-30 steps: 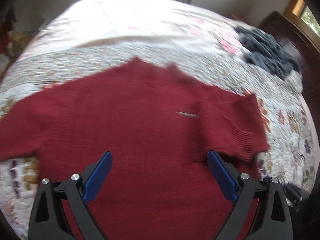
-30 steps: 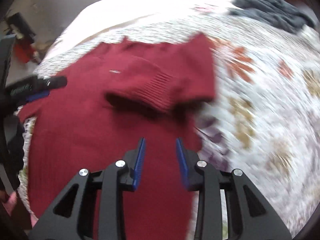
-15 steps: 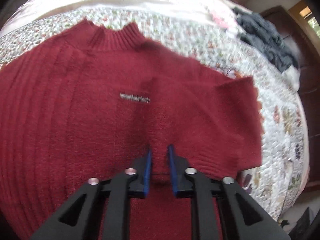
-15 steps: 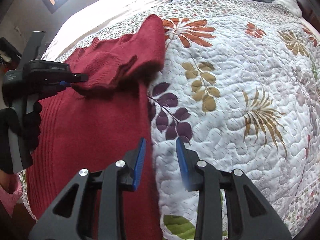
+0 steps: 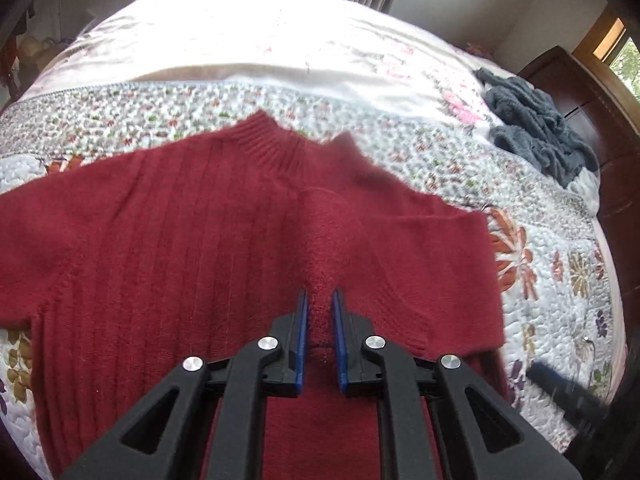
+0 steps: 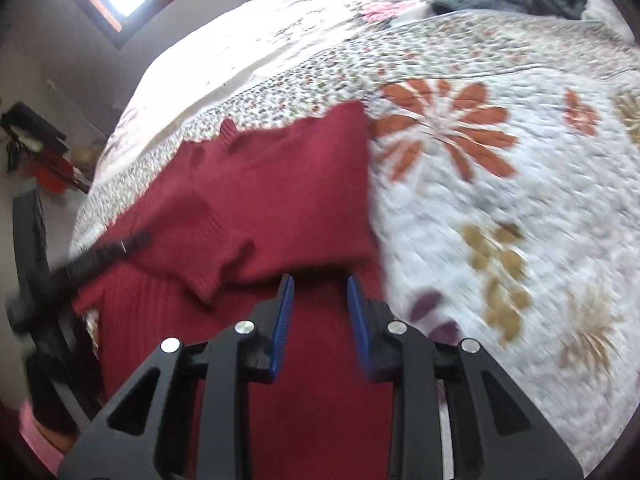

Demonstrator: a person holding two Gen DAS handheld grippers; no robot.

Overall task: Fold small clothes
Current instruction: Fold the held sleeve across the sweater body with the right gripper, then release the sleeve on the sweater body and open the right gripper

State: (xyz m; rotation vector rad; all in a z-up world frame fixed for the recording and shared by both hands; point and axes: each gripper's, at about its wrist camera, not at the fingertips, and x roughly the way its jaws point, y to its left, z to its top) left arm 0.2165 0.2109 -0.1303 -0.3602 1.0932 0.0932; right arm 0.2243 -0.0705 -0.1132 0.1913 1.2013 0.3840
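Note:
A dark red knit sweater [image 5: 160,260] lies flat on the flowered quilt, collar away from me. Its right sleeve is folded across the chest. My left gripper [image 5: 320,304] is shut on a raised ridge of that sleeve's fabric near the cuff. In the right wrist view the sweater [image 6: 280,200] fills the left half, and the left gripper [image 6: 132,242] shows as a dark blur at the folded sleeve. My right gripper [image 6: 320,284] hovers over the sweater's body near its right edge, fingers a narrow gap apart with nothing between them. It appears blurred in the left view's lower right [image 5: 560,388].
The quilt [image 6: 500,200] stretches bare to the right of the sweater. A heap of grey fuzzy clothing [image 5: 540,136] lies at the bed's far right, beside dark wooden furniture [image 5: 600,100]. A gloved hand [image 6: 48,380] holds the left gripper at the bed's near left.
My left gripper went from wide open to shut on the sleeve fabric and has drawn back and up with it. My right gripper swung left from the bare quilt to over the sweater.

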